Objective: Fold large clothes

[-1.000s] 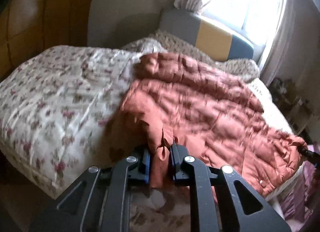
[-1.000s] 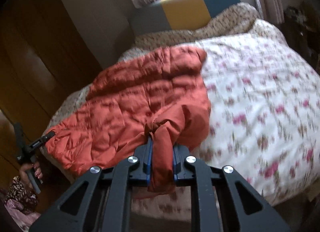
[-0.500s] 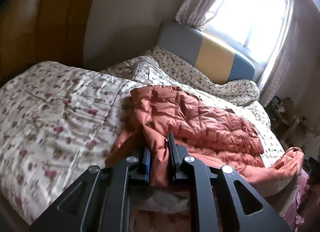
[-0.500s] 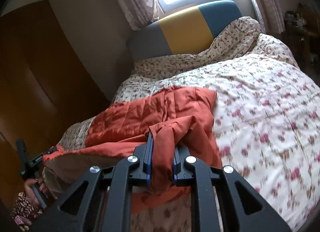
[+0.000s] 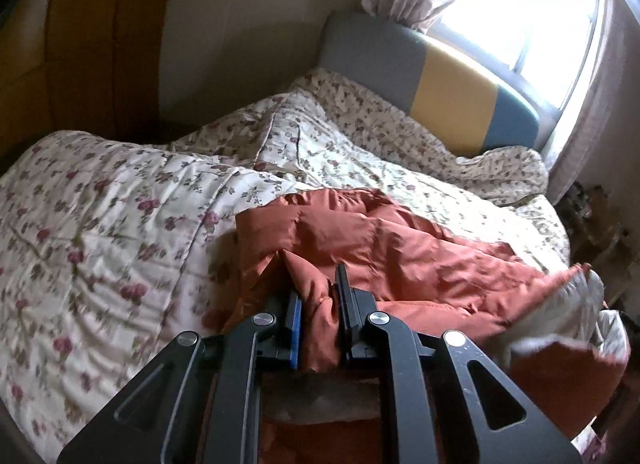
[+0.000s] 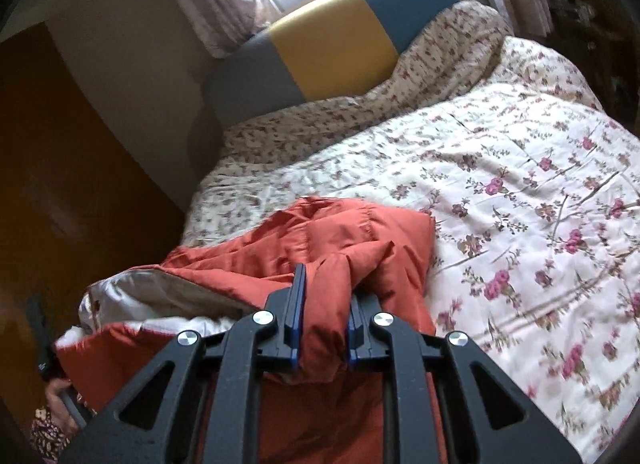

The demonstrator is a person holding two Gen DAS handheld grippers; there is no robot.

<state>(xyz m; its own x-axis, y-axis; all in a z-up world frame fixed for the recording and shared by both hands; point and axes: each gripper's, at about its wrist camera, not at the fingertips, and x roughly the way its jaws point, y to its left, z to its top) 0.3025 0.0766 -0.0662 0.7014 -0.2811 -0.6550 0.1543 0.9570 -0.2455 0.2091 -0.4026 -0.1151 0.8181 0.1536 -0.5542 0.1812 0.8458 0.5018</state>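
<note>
The rust-orange quilted puffer jacket (image 5: 400, 256) has been drawn up off the wide floral quilted bedspread (image 5: 120, 232) since a second ago; its near hem now hangs lifted, pale lining showing, the far part resting on the bed. This looks like the lengthwise fold starting. Behind stand a grey, yellow and teal padded headboard (image 6: 332, 40) and a curtained window. The left gripper (image 5: 319, 316) and right gripper (image 6: 322, 318) each pinch a bunch of jacket fabric.

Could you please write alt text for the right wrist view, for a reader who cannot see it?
The right gripper is clamped on a fold of a rust-orange quilted coat, its pale lining showing at the left. The coat lies on a floral bedspread below a grey, yellow and teal headboard.
</note>
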